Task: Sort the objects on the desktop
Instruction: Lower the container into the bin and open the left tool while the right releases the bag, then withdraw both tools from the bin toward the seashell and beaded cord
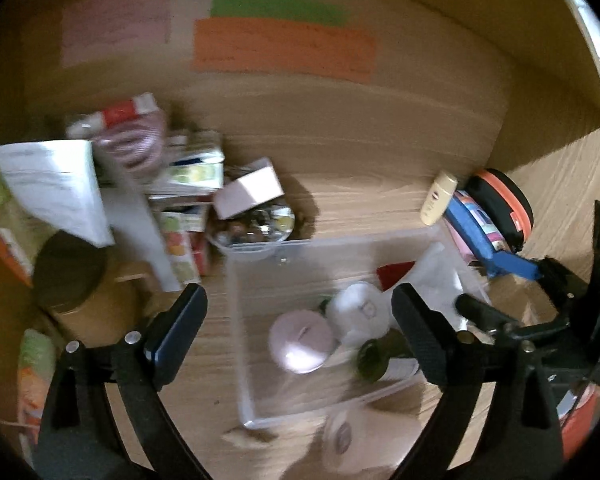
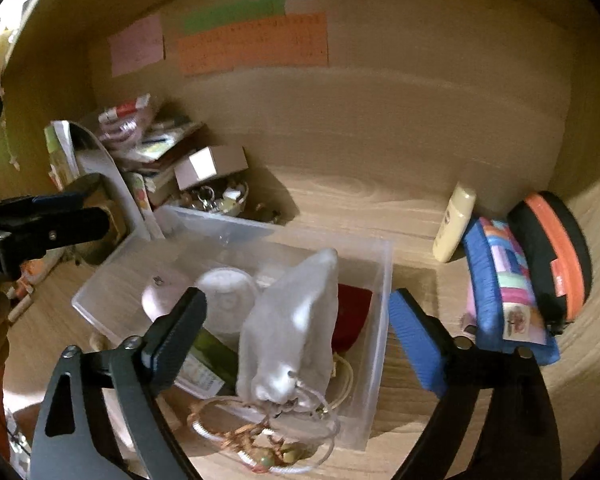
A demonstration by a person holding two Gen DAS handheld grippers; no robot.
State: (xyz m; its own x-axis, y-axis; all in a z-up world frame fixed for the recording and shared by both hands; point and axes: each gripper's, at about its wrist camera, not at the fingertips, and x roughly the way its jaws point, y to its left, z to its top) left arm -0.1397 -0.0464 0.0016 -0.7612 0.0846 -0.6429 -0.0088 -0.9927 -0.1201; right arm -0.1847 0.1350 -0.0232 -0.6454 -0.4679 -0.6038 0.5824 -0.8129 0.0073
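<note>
Clear plastic bin sitting mid-desk, holding white drawstring pouch. Left tongs and right tongs both gaping wide, gripping nothing. Risk: pouch cords and bracelets trailing over bin's near rim, likely snagging tongs.

The stack of small boxes at the left is smeared by motion blur, so no print can be read. The white pouch hides part of the red item inside the clear bin. The writing on the orange paper is too small to read.
</note>
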